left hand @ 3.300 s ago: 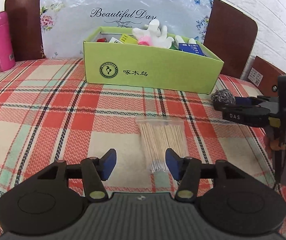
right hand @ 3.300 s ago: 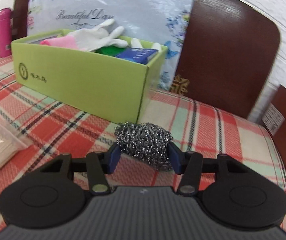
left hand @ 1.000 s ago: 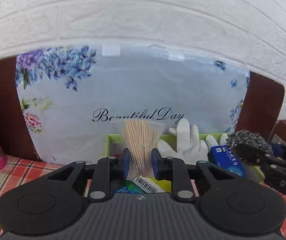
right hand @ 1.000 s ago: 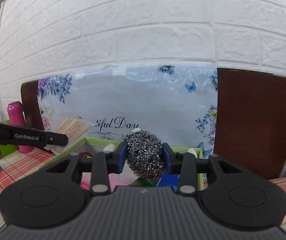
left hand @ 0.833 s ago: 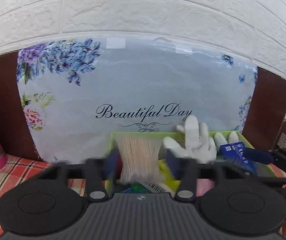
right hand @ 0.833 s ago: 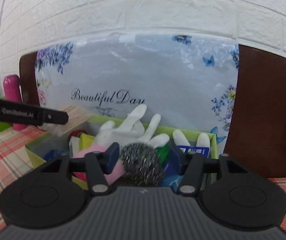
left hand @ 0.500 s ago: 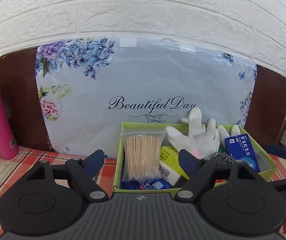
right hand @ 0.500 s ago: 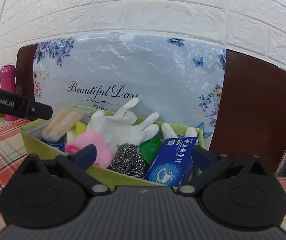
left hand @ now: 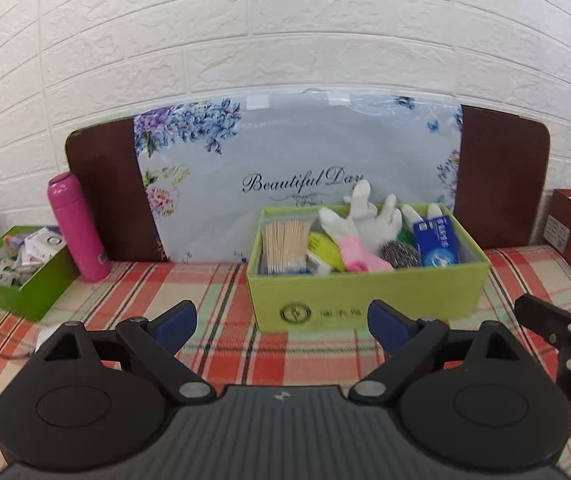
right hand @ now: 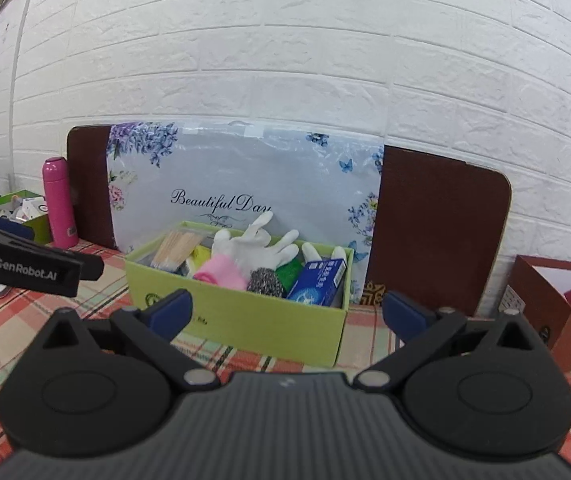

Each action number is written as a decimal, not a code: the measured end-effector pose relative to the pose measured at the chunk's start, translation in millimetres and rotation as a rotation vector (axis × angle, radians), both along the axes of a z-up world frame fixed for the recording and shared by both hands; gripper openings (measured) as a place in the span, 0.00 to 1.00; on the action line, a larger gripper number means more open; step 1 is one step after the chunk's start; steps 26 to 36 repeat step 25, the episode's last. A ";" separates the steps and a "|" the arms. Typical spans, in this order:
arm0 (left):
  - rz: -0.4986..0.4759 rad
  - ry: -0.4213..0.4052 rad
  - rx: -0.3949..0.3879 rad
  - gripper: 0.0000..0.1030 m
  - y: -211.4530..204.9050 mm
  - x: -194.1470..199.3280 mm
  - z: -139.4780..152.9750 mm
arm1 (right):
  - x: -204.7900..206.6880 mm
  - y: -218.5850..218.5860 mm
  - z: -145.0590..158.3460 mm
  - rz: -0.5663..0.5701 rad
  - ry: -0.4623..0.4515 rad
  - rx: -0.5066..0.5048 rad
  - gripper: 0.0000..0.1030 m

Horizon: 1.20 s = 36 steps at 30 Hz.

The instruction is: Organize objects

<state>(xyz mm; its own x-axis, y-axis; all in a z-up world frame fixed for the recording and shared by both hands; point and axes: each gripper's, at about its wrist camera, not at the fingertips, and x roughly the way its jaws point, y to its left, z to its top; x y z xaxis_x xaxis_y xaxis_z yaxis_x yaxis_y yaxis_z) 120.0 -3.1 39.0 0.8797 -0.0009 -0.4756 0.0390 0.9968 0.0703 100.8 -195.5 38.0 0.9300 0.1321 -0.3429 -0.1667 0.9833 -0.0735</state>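
White brick wall rises behind a table spread with a red-and-green plaid cloth (left hand: 221,288), and a brown board with a floral "Beautiful Day" sheet (left hand: 297,176) leans against it. Standing on the cloth just in front of that sheet is the lime-green box (left hand: 365,300). Inside it, the bag of cotton swabs (left hand: 285,246) stands at the 9 o'clock end, the steel wool scrubber (left hand: 399,255) sits near the middle front, white gloves with a pink cuff (left hand: 359,224) rise between them, and a blue carton (left hand: 435,242) leans at the 3 o'clock end.

Left gripper (left hand: 281,324) hangs short of the box front, jaws spread wide and empty — the right gripper (right hand: 287,312) likewise, its blue pads far apart with nothing between them.

Out at 9 o'clock from the box stand a pink bottle (left hand: 77,228) and a darker green box of packets (left hand: 17,270); at 3 o'clock, a brown-red box (right hand: 553,304).
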 end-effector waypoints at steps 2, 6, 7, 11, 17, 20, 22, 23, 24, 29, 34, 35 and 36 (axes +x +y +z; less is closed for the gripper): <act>0.003 0.024 -0.032 0.93 -1.4 -15.4 -5.7 | -16.8 -4.0 -5.4 -0.017 0.020 0.010 1.00; -0.014 0.090 -0.047 0.93 -7.3 -34.4 -20.1 | -38.8 -10.1 -20.1 -0.045 0.068 0.020 1.00; -0.010 0.097 -0.022 0.93 -10.0 -36.8 -23.3 | -43.2 -11.5 -24.3 -0.057 0.087 0.022 1.00; 0.007 0.122 -0.005 0.93 -12.1 -46.1 -31.5 | -54.4 -14.7 -35.6 -0.068 0.131 0.050 1.00; 0.009 0.126 -0.008 0.93 -13.4 -49.3 -31.4 | -60.0 -10.6 -40.4 -0.063 0.140 0.035 1.00; 0.006 0.128 -0.009 0.93 -13.3 -49.3 -32.3 | -58.1 -9.7 -40.4 -0.055 0.143 0.046 1.00; -0.003 0.121 -0.022 0.93 -12.4 -49.6 -32.8 | -57.3 -8.5 -41.0 -0.055 0.146 0.046 1.00; -0.004 0.123 -0.028 0.93 -12.1 -49.6 -33.1 | -56.4 -7.6 -41.1 -0.055 0.147 0.045 1.00; -0.006 0.125 -0.030 0.93 -11.9 -49.2 -33.3 | -55.6 -7.1 -41.3 -0.054 0.150 0.043 1.00; -0.006 0.127 -0.031 0.93 -12.0 -48.6 -33.2 | -54.9 -6.8 -41.5 -0.054 0.151 0.043 1.00; -0.006 0.127 -0.031 0.93 -12.0 -48.6 -33.2 | -54.9 -6.8 -41.5 -0.054 0.151 0.043 1.00; -0.006 0.127 -0.031 0.93 -12.0 -48.6 -33.2 | -54.9 -6.8 -41.5 -0.054 0.151 0.043 1.00; -0.006 0.127 -0.031 0.93 -12.0 -48.6 -33.2 | -54.9 -6.8 -41.5 -0.054 0.151 0.043 1.00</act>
